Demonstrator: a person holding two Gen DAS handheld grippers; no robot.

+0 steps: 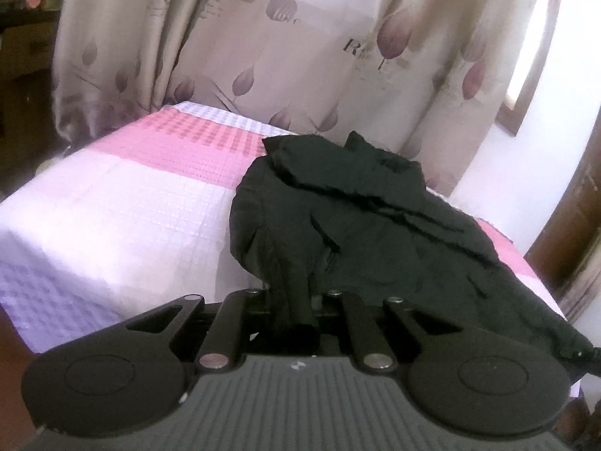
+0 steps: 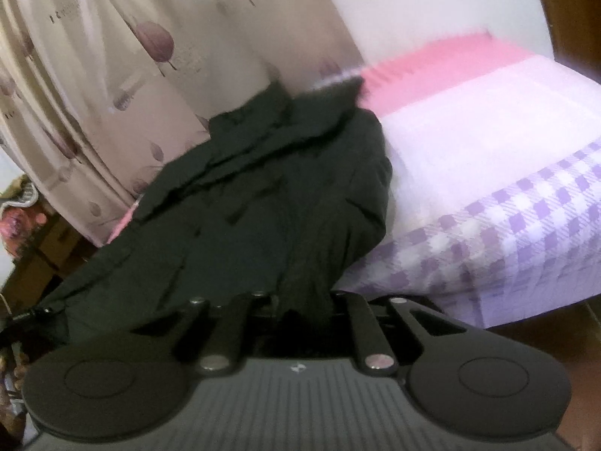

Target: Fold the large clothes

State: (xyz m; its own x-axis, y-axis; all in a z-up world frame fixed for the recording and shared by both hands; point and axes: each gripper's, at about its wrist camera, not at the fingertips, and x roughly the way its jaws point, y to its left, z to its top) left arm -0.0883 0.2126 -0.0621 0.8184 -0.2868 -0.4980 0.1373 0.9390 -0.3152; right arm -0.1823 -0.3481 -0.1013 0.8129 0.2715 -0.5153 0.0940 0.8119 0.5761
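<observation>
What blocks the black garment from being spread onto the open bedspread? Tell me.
Nothing visible. Both grippers are already shut on the black garment: left gripper, right gripper. The bedspread beside the garment shows only its checked cover, with nothing lying on it.

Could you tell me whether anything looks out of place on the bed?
The black garment lies crumpled in a heap rather than spread flat, near the bed's curtain-side edge. Both the left gripper and right gripper pinch bunched fabric.
</observation>
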